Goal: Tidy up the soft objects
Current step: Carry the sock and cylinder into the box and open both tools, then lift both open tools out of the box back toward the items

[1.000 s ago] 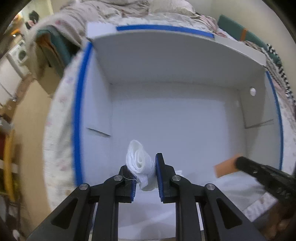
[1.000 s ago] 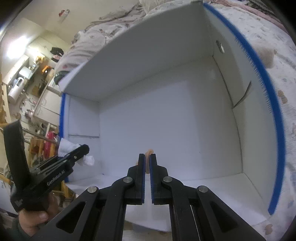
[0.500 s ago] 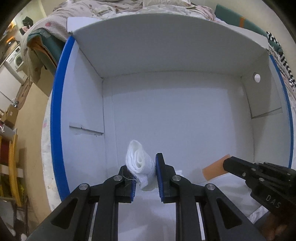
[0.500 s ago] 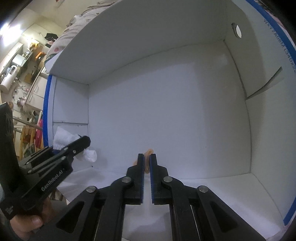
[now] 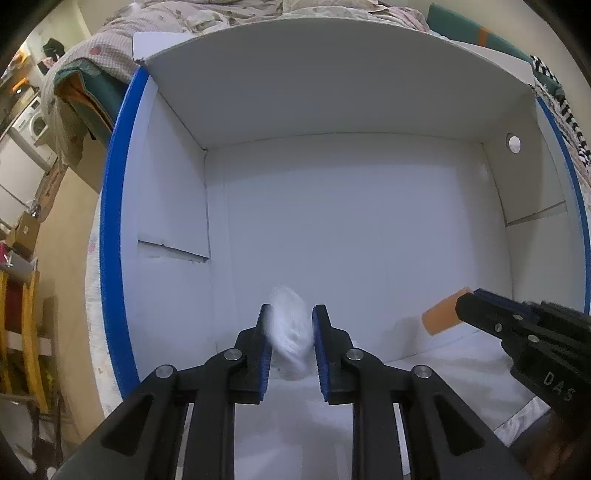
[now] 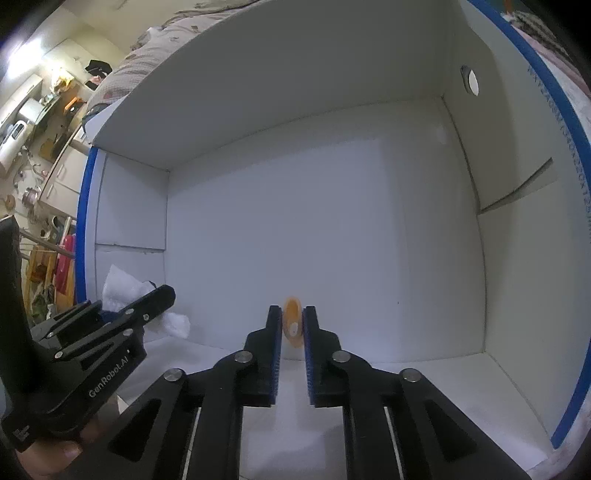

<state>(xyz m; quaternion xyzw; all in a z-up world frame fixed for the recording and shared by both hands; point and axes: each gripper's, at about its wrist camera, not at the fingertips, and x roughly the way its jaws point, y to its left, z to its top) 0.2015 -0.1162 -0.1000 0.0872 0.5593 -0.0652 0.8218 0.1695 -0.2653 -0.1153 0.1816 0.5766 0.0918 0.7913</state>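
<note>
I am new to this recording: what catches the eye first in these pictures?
A large white box with blue-taped edges fills both views. Low inside it, the left gripper has a rolled white cloth between its jaws. The right gripper, its jaws just opening, has a small orange item between them.

A white box (image 5: 351,229) with blue-taped rims sits open on a bed (image 5: 207,14) covered by a floral sheet. Its far flap stands up and its floor is bare white. Rumpled bedding (image 6: 147,55) lies heaped behind the box, and folded green and orange cloth (image 5: 92,96) lies at the bed's left edge.
</note>
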